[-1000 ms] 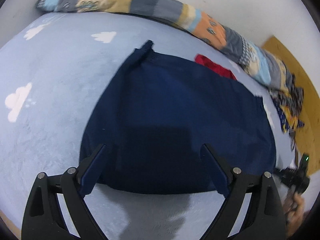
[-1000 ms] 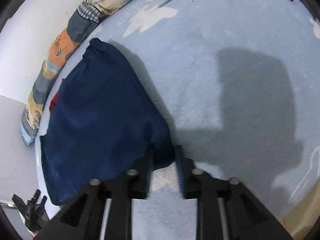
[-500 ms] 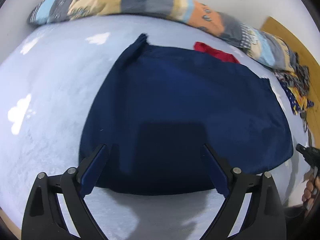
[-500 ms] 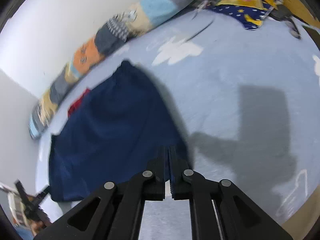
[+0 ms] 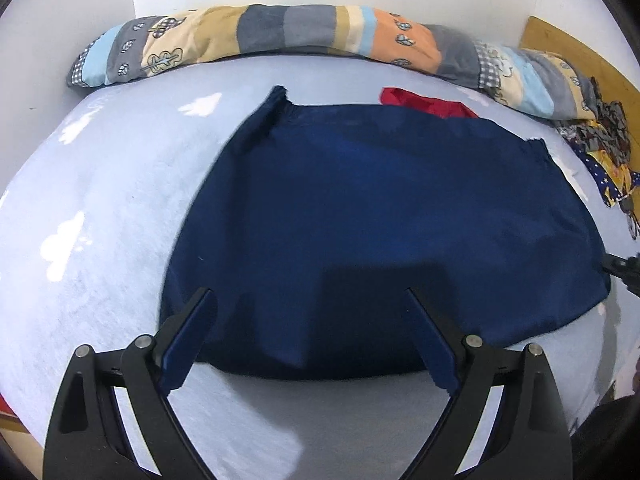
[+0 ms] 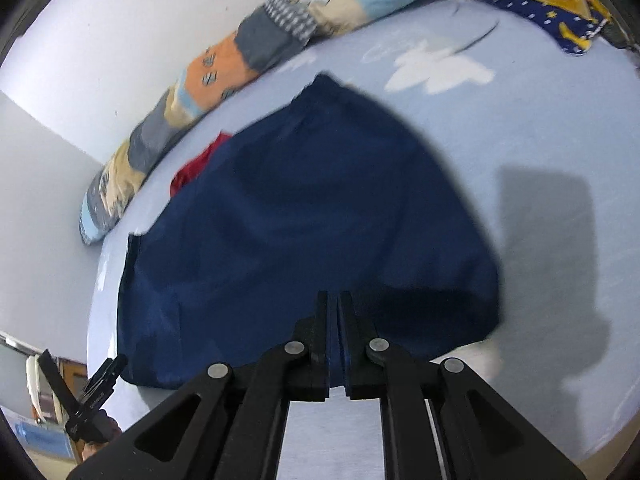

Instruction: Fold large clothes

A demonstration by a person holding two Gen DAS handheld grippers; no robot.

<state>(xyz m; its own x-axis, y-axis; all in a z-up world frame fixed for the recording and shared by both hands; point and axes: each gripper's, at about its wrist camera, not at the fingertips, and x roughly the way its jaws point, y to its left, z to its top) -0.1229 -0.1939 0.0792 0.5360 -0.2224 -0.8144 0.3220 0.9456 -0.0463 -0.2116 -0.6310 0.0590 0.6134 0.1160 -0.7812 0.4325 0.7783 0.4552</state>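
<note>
A navy blue garment [image 5: 380, 220] lies spread on the light blue cloud-print sheet [image 5: 112, 200]. My left gripper [image 5: 308, 300] hangs open over the garment's near edge, with nothing between its fingers. In the right wrist view the garment [image 6: 300, 220] fills the middle, and my right gripper [image 6: 333, 296] is shut with its tips on the near right corner of the cloth, which looks slightly lifted there. In the left wrist view the right gripper [image 5: 618, 268] shows at the far right, touching that corner. The left gripper [image 6: 94, 392] appears at the lower left, in a hand.
A red cloth [image 5: 428, 102] peeks out behind the garment. A long patchwork pillow [image 5: 320, 36] lies along the wall. Several patterned clothes [image 5: 608, 152] are heaped at the right by a wooden board [image 5: 568, 48]. Bare sheet [image 6: 540, 140] stretches to the right of the garment.
The right gripper's jaws closed on the garment's corner, then rose and shifted with it. The garment's right edge has spread outward. The left gripper drifted a little and rolled, still open.
</note>
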